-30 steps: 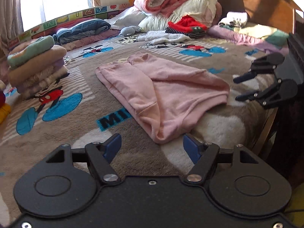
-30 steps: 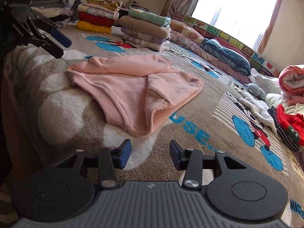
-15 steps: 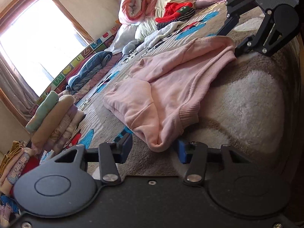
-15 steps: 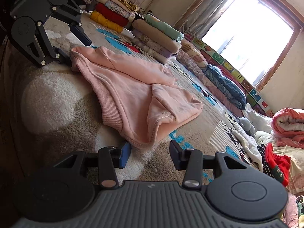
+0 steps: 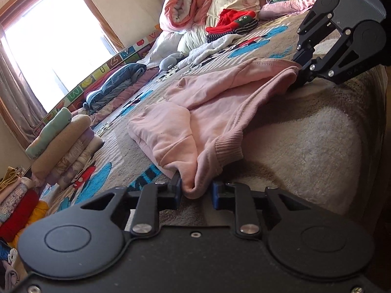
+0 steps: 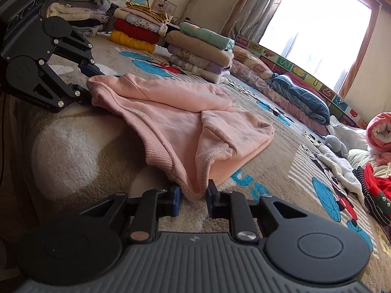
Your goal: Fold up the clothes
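A pink sweatshirt point(image 5: 220, 102) lies half folded on the patterned bed blanket point(image 5: 305, 141). My left gripper point(image 5: 195, 193) is closing on the sweatshirt's near ribbed corner, and the bunched cloth fills the gap between its blue pads. In the right wrist view the sweatshirt point(image 6: 176, 112) shows again, with my right gripper point(image 6: 193, 196) closing on its other hem corner, pads against the cloth. Each gripper also appears in the other's view: the right gripper point(image 5: 297, 73) at the far hem, the left gripper point(image 6: 91, 85) at the ribbed edge.
A stack of folded clothes point(image 5: 63, 141) stands left of the sweatshirt, seen again as the stack point(image 6: 200, 51). More folded piles point(image 6: 136, 31) sit behind. Rolled quilts point(image 5: 195, 2), red clothing point(image 5: 232, 22) and a blue blanket point(image 6: 300, 97) lie along the far side. The bed edge point(image 5: 381, 146) runs close by.
Both grippers dropped lower and came up to the sweatshirt's hem corners. Their jaws narrowed from wide apart to closed around the cloth. The hem has bunched up between the pads.
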Demonstrator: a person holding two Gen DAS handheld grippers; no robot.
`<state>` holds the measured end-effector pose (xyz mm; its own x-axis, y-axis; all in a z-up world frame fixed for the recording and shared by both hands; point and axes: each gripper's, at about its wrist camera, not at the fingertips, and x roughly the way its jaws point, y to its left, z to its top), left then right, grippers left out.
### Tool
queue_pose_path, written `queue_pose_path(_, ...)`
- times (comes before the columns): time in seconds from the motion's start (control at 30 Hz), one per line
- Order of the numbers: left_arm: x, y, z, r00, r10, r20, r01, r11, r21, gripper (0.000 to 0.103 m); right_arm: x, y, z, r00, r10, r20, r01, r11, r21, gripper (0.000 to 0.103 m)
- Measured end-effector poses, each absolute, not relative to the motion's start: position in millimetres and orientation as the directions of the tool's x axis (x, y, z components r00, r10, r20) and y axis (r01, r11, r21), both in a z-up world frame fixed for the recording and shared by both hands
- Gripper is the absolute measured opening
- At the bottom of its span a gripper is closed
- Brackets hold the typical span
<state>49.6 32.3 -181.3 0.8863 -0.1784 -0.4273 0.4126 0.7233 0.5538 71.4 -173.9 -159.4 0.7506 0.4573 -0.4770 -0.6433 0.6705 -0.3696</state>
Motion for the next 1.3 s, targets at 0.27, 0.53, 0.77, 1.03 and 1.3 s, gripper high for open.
queue_pose_path(0.27, 20, 32, -151, 0.878, -0.205, -0.432, 0.445, 0.681, 0.582, 0.01, 41, -177, -139, 0.747, 0.488, -0.452, -0.656, 0.652, -0.38, 0.016)
queue_pose_path(0.53, -3, 46, -89, 0.85, -0.355, -0.388, 0.504, 0.764, 0.404, 0.01, 0, -206, -91, 0.771, 0.548, -0.324, -0.635, 0.7, -0.326, 0.016)
queue_pose_path(0.77, 45, 63, -64, 0.836, -0.466, -0.291, 0.507, 0.858, 0.084, 0.01, 39, -228, -61, 0.769, 0.598, -0.226, -0.629, 0.77, -0.102, 0.016)
queue_pose_path(1.03, 122, 81, -50, 0.817, -0.502, -0.285, 0.462, 0.864, -0.197, 0.01, 132, -243, -57, 0.741, 0.651, -0.164, -0.609, 0.755, 0.243, 0.016)
queue_pose_path(1.3, 206, 108, -72, 0.769, -0.547, -0.329, 0.364, 0.799, -0.478, 0.01, 222, -242, -77, 0.691, 0.702, -0.173, -0.556, 0.669, 0.494, 0.016)
